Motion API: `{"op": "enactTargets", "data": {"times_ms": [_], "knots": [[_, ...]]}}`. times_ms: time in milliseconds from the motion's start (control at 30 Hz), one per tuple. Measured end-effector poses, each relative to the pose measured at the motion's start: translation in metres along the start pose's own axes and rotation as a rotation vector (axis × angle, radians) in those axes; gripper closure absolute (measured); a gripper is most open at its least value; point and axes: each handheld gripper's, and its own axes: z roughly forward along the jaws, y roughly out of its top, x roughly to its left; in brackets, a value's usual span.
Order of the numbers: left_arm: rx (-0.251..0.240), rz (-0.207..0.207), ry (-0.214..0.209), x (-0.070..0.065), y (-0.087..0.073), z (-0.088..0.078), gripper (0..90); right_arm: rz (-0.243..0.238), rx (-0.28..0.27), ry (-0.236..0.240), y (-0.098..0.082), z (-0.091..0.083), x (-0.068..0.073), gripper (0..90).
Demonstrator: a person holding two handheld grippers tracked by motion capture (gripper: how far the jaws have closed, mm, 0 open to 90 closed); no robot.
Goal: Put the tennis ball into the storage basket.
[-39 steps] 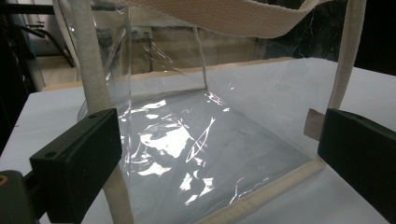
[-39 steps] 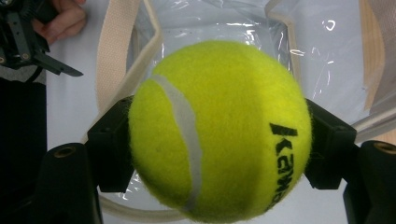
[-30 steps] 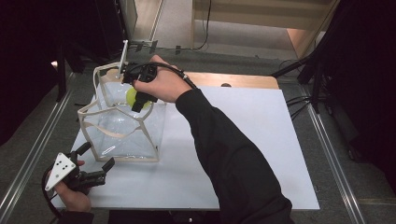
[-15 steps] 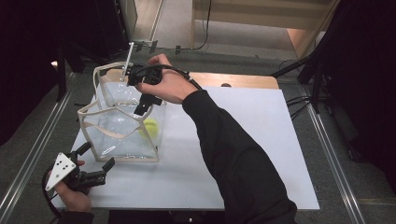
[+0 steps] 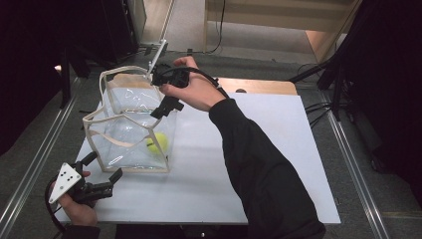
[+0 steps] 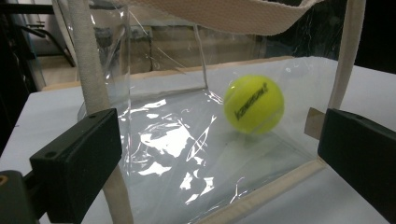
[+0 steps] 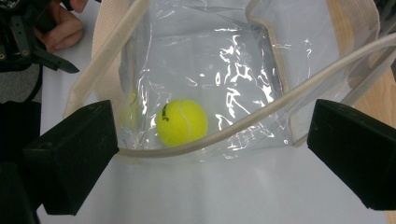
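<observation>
High view: a clear plastic bag (image 5: 130, 130) with cream fabric edging and cream carry straps stands upright and open-topped on the left part of the white tabletop (image 5: 259, 164). A yellow-green tennis ball (image 5: 156, 143) lies inside it, on the bag floor near the front right corner.

Left gripper view: the tennis ball (image 6: 253, 104) is bright yellow-green, felt-covered and round, with dark lettering running slantwise across its face. It is seen through the creased, glossy front wall of the bag (image 6: 177, 154), which throws white reflections.

Right gripper view: the ball (image 7: 181, 122) is seen from above through the bag mouth, showing a pale seam line and a short dark print; a faint reflection of it sits on the wall beside it.

The right tongs (image 5: 167, 92) hang above the bag's top rim; their jaws have just been opening and now stand wide apart with nothing between them. The left tongs (image 5: 102, 174) rest at the front left corner of the tabletop, jaws spread wide, just short of the bag and gripping nothing.
</observation>
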Motion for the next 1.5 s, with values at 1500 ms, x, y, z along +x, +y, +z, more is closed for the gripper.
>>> {"op": "enactTargets", "data": {"times_ms": [1500], "knots": [[0.001, 0.01, -0.001, 0.0, 0.0, 0.0, 0.0, 0.169, -0.182, -0.119, -0.121, 0.018, 0.014, 0.0]]}}
